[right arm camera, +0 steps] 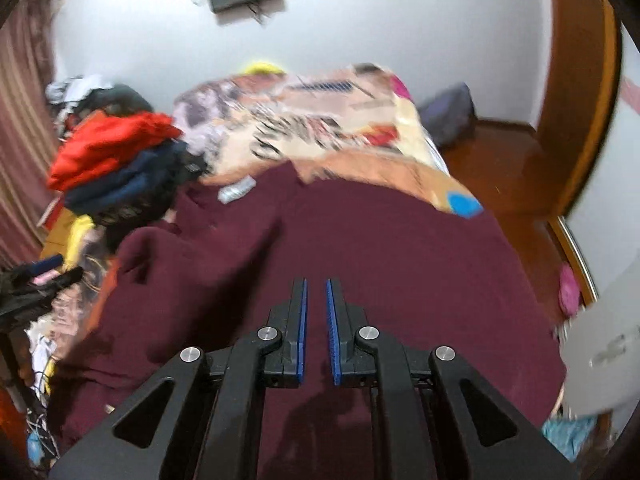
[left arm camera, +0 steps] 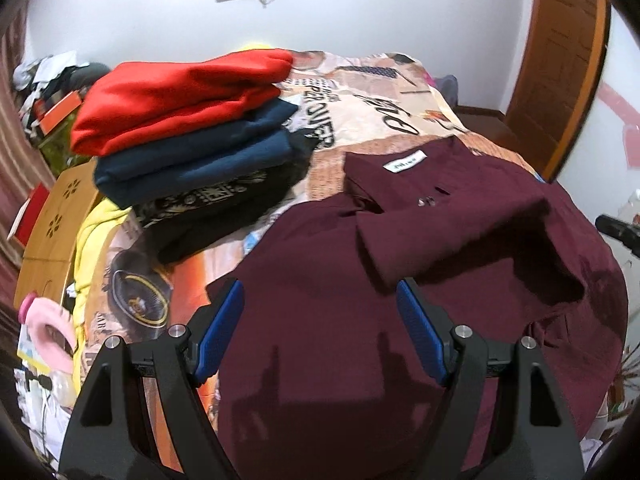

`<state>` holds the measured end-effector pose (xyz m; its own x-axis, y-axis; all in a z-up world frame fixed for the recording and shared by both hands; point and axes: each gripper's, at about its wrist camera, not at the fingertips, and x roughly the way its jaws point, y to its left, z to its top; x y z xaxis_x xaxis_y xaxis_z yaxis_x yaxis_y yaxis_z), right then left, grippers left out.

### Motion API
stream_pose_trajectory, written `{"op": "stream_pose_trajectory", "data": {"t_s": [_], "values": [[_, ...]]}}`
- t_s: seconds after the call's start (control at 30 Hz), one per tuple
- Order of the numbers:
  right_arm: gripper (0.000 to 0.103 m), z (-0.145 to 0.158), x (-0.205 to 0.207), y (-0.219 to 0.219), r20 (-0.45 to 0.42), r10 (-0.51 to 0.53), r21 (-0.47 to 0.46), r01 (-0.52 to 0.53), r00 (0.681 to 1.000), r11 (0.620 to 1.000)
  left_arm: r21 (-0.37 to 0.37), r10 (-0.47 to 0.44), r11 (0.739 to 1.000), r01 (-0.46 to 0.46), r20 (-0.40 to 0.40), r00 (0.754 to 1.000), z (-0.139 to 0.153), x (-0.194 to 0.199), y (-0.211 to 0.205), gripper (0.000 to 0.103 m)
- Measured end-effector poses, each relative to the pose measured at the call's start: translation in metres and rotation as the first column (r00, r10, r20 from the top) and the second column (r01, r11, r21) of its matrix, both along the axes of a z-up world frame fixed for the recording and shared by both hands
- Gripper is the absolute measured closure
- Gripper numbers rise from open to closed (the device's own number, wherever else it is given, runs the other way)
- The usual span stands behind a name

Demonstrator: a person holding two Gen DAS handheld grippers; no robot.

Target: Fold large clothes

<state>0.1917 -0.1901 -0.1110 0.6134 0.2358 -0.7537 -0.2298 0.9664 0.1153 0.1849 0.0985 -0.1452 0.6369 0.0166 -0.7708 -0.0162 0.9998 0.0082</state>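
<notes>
A large maroon shirt [left arm camera: 420, 248] lies spread on the bed, collar and white label [left arm camera: 404, 161] at the far end, one sleeve folded across its chest. My left gripper [left arm camera: 320, 292] is open and empty, hovering above the shirt's lower left part. In the right wrist view the same shirt [right arm camera: 360, 240] fills the middle. My right gripper [right arm camera: 316, 292] hovers above it with its jaws nearly closed, a narrow gap between them and nothing held. The other gripper [right arm camera: 44, 280] shows at the left edge of that view.
A stack of folded clothes, red on top [left arm camera: 180, 96], then navy and black patterned, sits on the bed's far left. The printed bedspread [left arm camera: 360, 112] covers the bed. A wooden door [left arm camera: 560, 60] stands at right. A yellow garment [left arm camera: 92, 240] and clutter lie at left.
</notes>
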Motion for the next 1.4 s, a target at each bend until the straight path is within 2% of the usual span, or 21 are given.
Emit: {"op": "stream_pose_trajectory", "data": {"t_s": [0.13,0.27,0.4,0.43,0.6,0.73,0.83,0.9,0.93,0.97,1.0,1.03,1.17,1.4], "values": [[0.094,-0.007,-0.001,-0.006,-0.038,0.022,-0.029,-0.023,0.999,0.999,0.013,-0.012,1.0,0.012,-0.009,1.0,-0.004,0.001,-0.007,0.026],[0.091,0.008,0.002,0.022,-0.028,0.133,-0.093,-0.135,0.991,0.986,0.01,-0.006,1.0,0.006,-0.017,1.0,-0.008,0.003,-0.006,0.026],[0.056,0.017,0.005,0.056,-0.018,0.273,-0.128,-0.273,0.962,0.953,-0.002,0.002,1.0,-0.002,-0.02,1.0,-0.01,0.002,0.002,0.026],[0.053,0.018,0.007,0.066,-0.015,0.313,-0.122,-0.312,0.95,0.942,-0.003,0.003,1.0,-0.003,-0.02,1.0,-0.011,0.002,0.004,0.026],[0.053,0.004,0.018,0.117,-0.081,0.438,-0.206,-0.445,0.895,0.871,-0.003,0.009,1.0,-0.009,-0.021,1.0,-0.016,-0.001,0.014,0.026],[0.053,-0.027,0.031,0.147,-0.184,0.491,-0.271,-0.524,0.852,0.808,-0.015,0.025,1.0,-0.025,-0.03,0.999,-0.023,-0.004,0.023,0.026],[0.053,-0.045,0.041,0.158,-0.225,0.485,-0.302,-0.534,0.845,0.79,-0.035,0.041,0.998,-0.043,-0.046,0.998,-0.03,-0.005,0.031,0.026],[0.053,-0.047,0.047,0.162,-0.214,0.468,-0.314,-0.514,0.857,0.798,-0.049,0.048,0.997,-0.051,-0.057,0.997,-0.035,-0.004,0.034,0.026],[0.056,-0.047,0.05,0.161,-0.202,0.45,-0.302,-0.492,0.87,0.816,-0.052,0.049,0.997,-0.053,-0.061,0.997,-0.036,-0.004,0.035,0.026],[0.062,-0.044,0.052,0.161,-0.187,0.438,-0.279,-0.475,0.88,0.835,-0.055,0.05,0.997,-0.054,-0.066,0.997,-0.037,-0.004,0.036,0.026],[0.078,-0.041,0.054,0.16,-0.174,0.431,-0.247,-0.463,0.885,0.851,-0.057,0.049,0.997,-0.053,-0.071,0.996,-0.039,-0.003,0.036,0.026],[0.087,-0.038,0.057,0.155,-0.168,0.419,-0.207,-0.448,0.892,0.87,-0.058,0.048,0.997,-0.052,-0.074,0.996,-0.04,-0.003,0.036,0.026],[0.093,-0.019,0.055,0.138,-0.103,0.371,-0.122,-0.382,0.923,0.916,-0.059,0.027,0.998,-0.032,-0.08,0.996,-0.039,0.001,0.031,0.026],[0.097,0.039,0.042,0.078,0.088,0.217,0.01,-0.219,0.972,0.976,-0.044,-0.013,0.999,0.01,-0.062,0.998,-0.03,0.01,0.01,0.026]]}}
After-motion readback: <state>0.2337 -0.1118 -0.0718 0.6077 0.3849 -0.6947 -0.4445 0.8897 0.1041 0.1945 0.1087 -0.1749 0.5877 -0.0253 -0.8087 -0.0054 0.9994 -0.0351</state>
